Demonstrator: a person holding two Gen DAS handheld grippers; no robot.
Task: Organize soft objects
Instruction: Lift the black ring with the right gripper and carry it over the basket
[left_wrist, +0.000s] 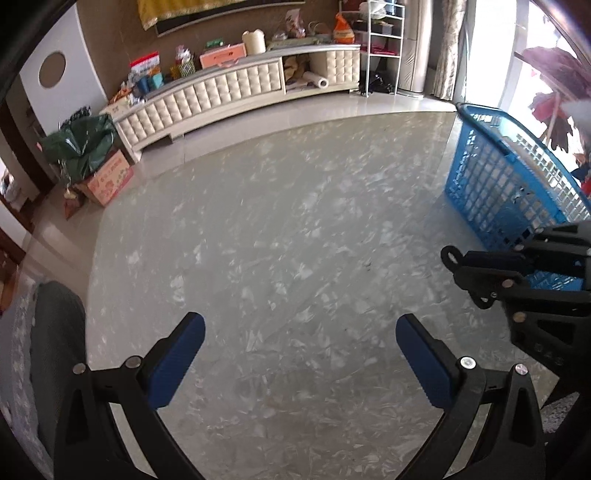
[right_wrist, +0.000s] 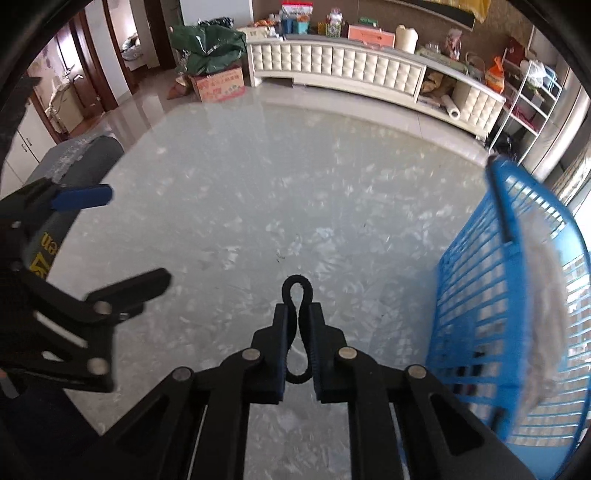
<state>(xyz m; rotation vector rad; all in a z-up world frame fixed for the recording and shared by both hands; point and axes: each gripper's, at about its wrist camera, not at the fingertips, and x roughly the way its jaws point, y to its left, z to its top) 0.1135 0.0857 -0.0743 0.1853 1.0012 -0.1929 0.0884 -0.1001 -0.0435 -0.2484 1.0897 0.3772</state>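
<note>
A thin black hair tie (right_wrist: 297, 325) is pinched in the closed right gripper (right_wrist: 297, 321), above the counter (right_wrist: 258, 184). Light, limp and stretchy; best held mid-loop. The blue basket (right_wrist: 491, 314) is at 3 o'clock. The left gripper (left_wrist: 300, 350) is spread wide, empty.

Black hair tie (right_wrist: 297, 328), pinched

I see its thin elastic loop squeezed into a figure-eight, raised above the glass table, blue basket (right_wrist: 498, 314) near its right.
</note>
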